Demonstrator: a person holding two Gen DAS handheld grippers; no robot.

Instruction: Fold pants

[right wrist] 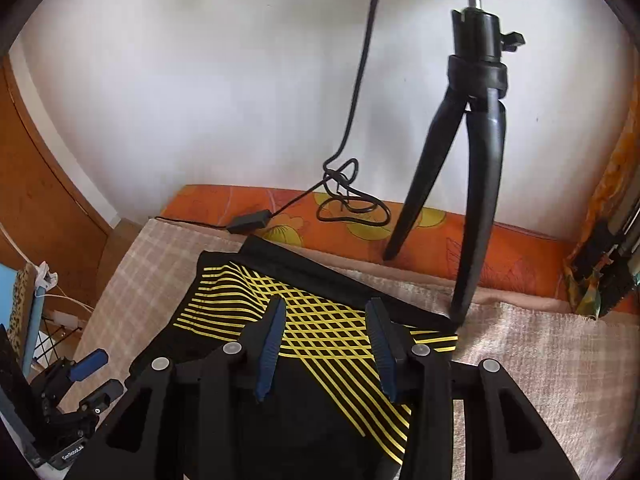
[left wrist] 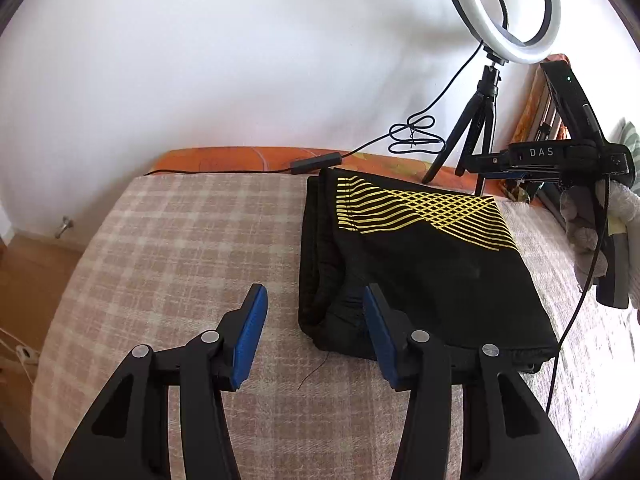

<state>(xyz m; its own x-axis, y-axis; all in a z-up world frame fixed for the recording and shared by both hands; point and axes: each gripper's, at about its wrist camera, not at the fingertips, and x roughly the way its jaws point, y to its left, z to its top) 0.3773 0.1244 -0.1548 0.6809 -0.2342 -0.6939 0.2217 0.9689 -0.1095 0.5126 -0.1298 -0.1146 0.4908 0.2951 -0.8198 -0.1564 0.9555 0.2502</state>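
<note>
Black pants [left wrist: 424, 264] with a yellow line pattern lie folded into a compact rectangle on the checked blanket [left wrist: 180, 248]. My left gripper [left wrist: 314, 300] is open and empty, low over the blanket at the near left corner of the pants; its right finger sits by the folded edge. My right gripper [right wrist: 326, 312] is open and empty, hovering over the patterned part of the pants [right wrist: 320, 320]. It also shows in the left wrist view [left wrist: 560, 160], held by a gloved hand at the right. The left gripper shows at the lower left of the right wrist view [right wrist: 90, 376].
A black tripod [right wrist: 468, 184] carrying a ring light [left wrist: 508, 4] stands just behind the pants on an orange sheet [right wrist: 500, 252]. Its cable and switch box [left wrist: 316, 162] lie along the back edge. The white wall is behind. The bed's left edge drops to a wooden floor [left wrist: 24, 276].
</note>
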